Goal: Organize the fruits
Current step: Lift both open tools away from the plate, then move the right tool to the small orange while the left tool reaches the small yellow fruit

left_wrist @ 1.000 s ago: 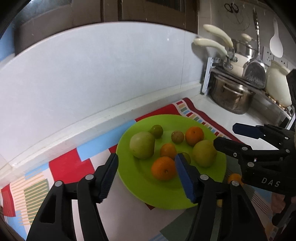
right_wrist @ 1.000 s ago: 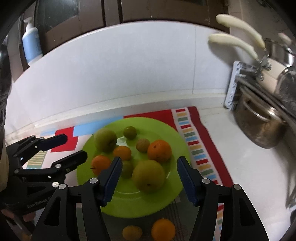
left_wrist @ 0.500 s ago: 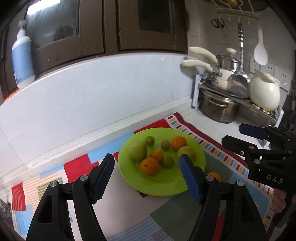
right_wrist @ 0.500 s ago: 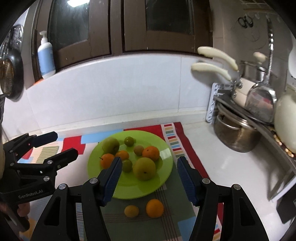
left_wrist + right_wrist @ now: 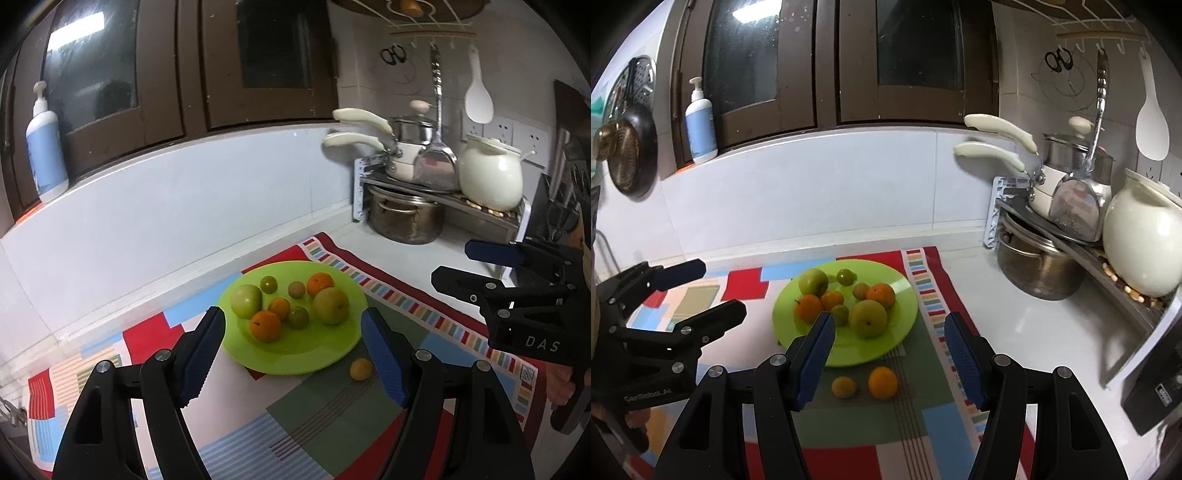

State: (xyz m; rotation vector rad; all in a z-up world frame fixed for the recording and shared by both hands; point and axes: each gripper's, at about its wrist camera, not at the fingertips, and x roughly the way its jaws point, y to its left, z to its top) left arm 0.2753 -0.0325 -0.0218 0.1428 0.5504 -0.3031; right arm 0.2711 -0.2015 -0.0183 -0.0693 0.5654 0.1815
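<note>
A lime-green plate (image 5: 314,350) (image 5: 849,350) on the patchwork mat holds several fruits: oranges, larger green fruits and small green ones. Off the plate, on the mat in front of it, lie a small yellow fruit (image 5: 361,369) (image 5: 843,386) and an orange (image 5: 882,383); the left wrist view hides that orange behind a finger. My left gripper (image 5: 293,317) (image 5: 722,286) hovers above and short of the plate, its jaws opening with nothing between them. My right gripper (image 5: 889,321) (image 5: 452,261) hangs open and empty over the two loose fruits.
The patchwork mat (image 5: 923,424) covers the white counter. At the right stand a steel pot (image 5: 1038,273) under a rack, a white ceramic pot (image 5: 1141,251) and a black appliance (image 5: 1156,387). A soap bottle (image 5: 700,129) stands on the ledge above the tiled wall.
Both grippers have drawn back and up from the plate, so it looks smaller and more mat shows. The left jaws stand wider. No fruit has moved.
</note>
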